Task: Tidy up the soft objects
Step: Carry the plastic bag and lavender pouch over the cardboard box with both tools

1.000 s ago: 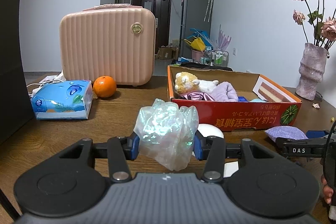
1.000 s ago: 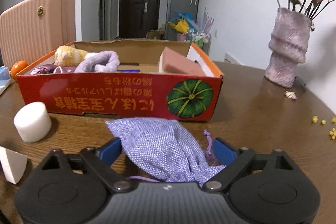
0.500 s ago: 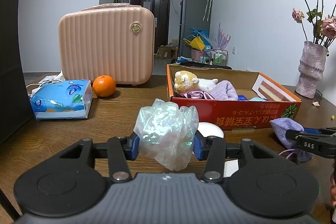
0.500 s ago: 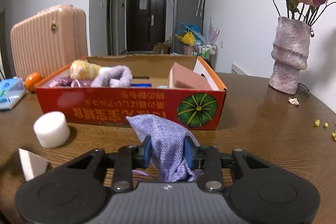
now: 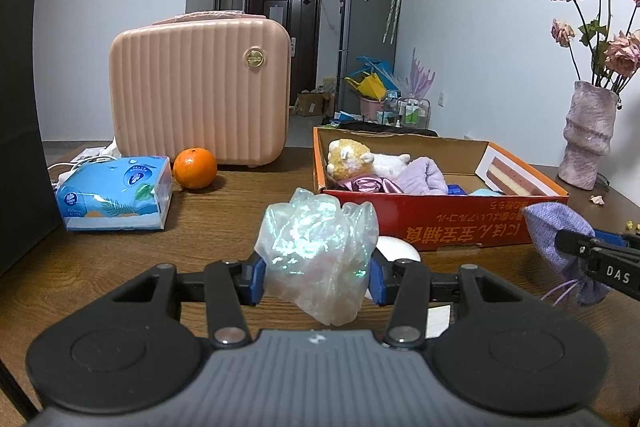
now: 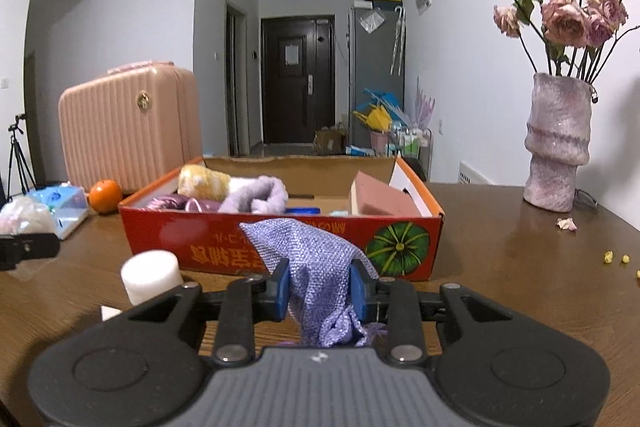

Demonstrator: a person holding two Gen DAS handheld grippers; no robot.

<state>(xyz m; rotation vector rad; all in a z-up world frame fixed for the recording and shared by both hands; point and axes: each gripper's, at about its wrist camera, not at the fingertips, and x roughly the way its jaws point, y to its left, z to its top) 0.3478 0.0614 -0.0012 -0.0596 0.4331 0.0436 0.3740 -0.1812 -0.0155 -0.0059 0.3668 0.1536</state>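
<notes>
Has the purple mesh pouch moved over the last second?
Yes. The purple mesh pouch was lying on the table; now the right gripper has shut on it and lifted it, overlapping the red box front.

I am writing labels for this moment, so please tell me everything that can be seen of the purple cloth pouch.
The purple cloth pouch is a small lavender bag of coarse woven fabric, limp and crumpled. The right gripper is shut on its middle, the blue pads pressing both sides. Its flat upper corner points up and left; the gathered end hangs below the fingers with thin purple drawstrings trailing. It is held in front of the red cardboard box, not inside it.
</notes>
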